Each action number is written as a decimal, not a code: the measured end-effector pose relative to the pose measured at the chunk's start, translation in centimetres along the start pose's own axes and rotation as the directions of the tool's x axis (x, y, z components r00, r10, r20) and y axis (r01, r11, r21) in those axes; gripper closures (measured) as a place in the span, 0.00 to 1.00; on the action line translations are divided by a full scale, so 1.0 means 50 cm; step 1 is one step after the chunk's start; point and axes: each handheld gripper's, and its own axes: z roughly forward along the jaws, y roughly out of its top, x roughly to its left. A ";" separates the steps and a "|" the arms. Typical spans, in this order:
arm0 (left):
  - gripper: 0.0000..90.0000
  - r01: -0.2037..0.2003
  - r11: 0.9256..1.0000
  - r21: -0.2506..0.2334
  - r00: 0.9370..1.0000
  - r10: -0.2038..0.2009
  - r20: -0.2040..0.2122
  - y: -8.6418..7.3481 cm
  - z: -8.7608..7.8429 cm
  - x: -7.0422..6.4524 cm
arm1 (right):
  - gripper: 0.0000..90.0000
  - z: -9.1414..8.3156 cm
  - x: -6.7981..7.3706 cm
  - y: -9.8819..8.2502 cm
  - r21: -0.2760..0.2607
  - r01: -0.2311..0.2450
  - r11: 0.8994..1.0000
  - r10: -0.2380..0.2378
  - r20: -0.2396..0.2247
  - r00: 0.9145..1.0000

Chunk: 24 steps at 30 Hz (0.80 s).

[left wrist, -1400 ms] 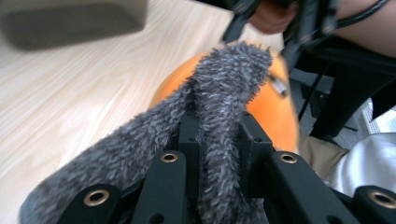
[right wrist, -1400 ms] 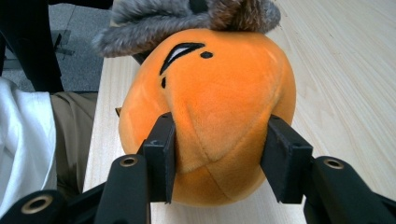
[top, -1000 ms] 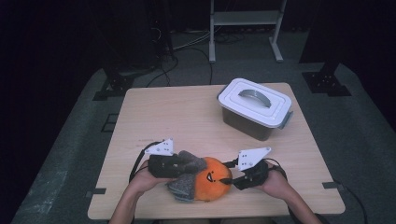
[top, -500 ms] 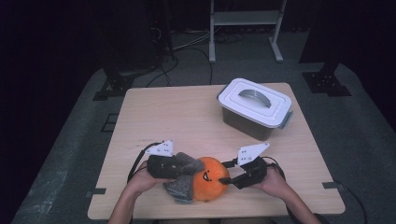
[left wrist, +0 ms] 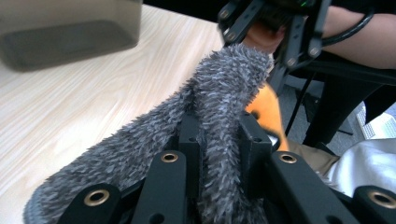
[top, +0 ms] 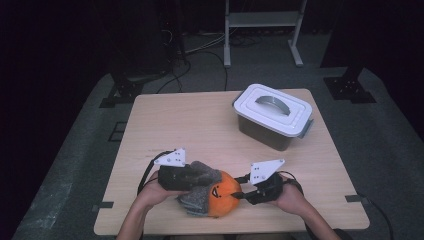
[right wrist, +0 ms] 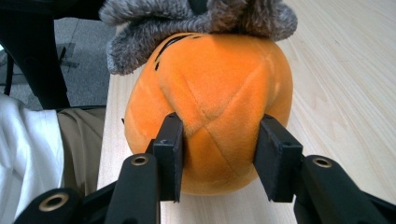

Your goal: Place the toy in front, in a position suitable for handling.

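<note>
Table (top: 200, 125): pale wood; both tongs work at its near edge, so the toy rests on the top while handled.
Lidded box (top: 272, 116): white lid, closed, well beyond the right tongs, apart from the work.
Orange plush ball (top: 224, 199): between the two tongs; its stitched black face turns up and toward the left tongs, and it is near round, with no clear long axis.
Grey furry cover (left wrist: 219, 93): draped over the ball's left side, running lengthwise from the left tongs toward the ball.
Left tongs (left wrist: 217, 140): clamped tight on a fold of the cover, likely to tug it.
Right tongs (right wrist: 219, 156): jaws have just been closing, pads pressing the ball's sides, likely to steady it.
</note>
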 end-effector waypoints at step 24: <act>0.83 0.030 1.000 -0.008 0.999 -0.030 -0.041 -0.014 -0.002 0.016 | 0.64 -0.001 0.014 0.009 -0.006 0.031 0.999 -0.031 0.018 0.999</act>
